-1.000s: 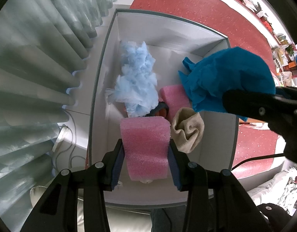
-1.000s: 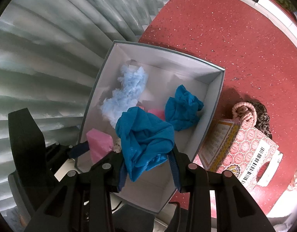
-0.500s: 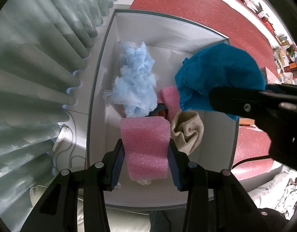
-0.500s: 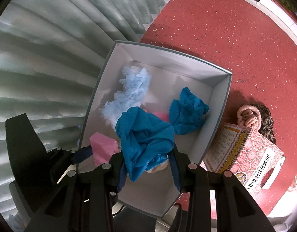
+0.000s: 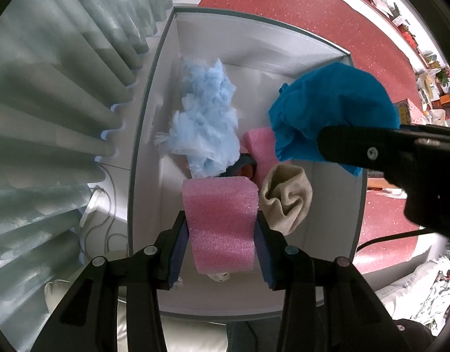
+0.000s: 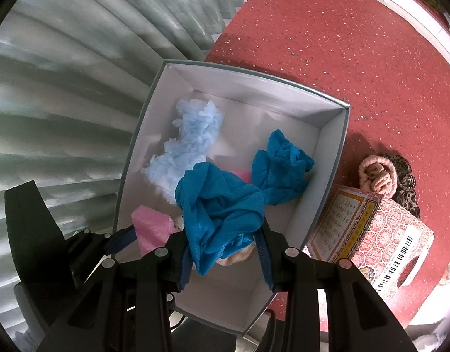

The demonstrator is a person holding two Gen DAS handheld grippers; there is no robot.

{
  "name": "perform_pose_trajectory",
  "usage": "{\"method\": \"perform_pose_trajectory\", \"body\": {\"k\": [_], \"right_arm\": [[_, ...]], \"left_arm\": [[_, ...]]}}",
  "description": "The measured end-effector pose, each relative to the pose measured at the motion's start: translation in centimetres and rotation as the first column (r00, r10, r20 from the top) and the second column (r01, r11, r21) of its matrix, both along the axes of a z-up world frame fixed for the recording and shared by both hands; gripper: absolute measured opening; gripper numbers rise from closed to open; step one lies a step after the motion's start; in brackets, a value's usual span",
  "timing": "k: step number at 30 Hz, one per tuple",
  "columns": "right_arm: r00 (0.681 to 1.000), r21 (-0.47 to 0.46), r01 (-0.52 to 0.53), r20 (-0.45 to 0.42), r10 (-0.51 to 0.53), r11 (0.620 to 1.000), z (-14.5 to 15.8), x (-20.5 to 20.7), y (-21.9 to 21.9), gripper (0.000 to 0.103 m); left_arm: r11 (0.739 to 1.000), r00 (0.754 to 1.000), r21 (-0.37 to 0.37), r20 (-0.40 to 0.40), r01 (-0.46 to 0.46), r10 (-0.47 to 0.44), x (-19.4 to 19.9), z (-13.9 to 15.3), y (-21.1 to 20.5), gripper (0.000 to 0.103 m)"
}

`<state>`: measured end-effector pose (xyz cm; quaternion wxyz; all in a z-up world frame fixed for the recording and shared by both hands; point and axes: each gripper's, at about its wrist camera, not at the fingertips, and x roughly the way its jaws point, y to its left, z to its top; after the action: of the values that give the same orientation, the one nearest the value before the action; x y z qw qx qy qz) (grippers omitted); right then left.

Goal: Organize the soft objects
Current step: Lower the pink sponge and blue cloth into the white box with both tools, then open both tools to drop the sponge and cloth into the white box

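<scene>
Pink foam block is clamped between the blue-padded fingers of the left gripper, held above the near end of an open white box w/ a grey-green rim. Right gripper is closed on a crumpled teal cloth, also held over the box, to the right of the foam block; in the left wrist view the same cloth bulges over the box's right side w/ the black gripper body beside it.

Inside the box: a fluffy light-blue tuft bundle at far left, a 2nd pink foam piece near the middle, a beige sock-like fabric at near right, and a 2nd teal cloth by the right wall, seen only in the right wrist view. A dark item w/ an orange patch sits partly hidden under the blue tufts; can't tell what it is.

Box sits on a red speckled surface. Pale grey-green pleated curtain hangs along the left. Right of the box: a pink patterned carton w/ a barcode and small printed text, too small to read. Just beyond it, a pink knitted item touching a leopard-print fabric.
</scene>
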<state>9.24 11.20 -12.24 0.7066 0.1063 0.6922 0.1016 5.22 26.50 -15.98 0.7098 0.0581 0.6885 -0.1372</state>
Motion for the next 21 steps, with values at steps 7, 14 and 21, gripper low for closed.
{"method": "perform_pose_trajectory", "body": {"k": [7, 14, 21], "right_arm": [[1.000, 0.018, 0.004, 0.010, -0.004, 1.000, 0.2, -0.2, -0.1, 0.044], [0.999, 0.005, 0.007, 0.035, -0.007, 1.000, 0.7, -0.7, -0.3, 0.076], [0.999, 0.015, 0.026, 0.045, -0.027, 1.000, 1.3, -1.0, -0.3, 0.093]], "left_arm": [[0.999, 1.000, -0.043, 0.011, -0.015, 0.015, -0.3, 0.4, 0.2, 0.062], [0.997, 0.998, -0.059, 0.019, -0.052, 0.054, -0.2, 1.0, 0.7, 0.091], [0.994, 0.996, -0.073, 0.024, -0.086, 0.088, -0.3, 1.4, 1.5, 0.103]]}}
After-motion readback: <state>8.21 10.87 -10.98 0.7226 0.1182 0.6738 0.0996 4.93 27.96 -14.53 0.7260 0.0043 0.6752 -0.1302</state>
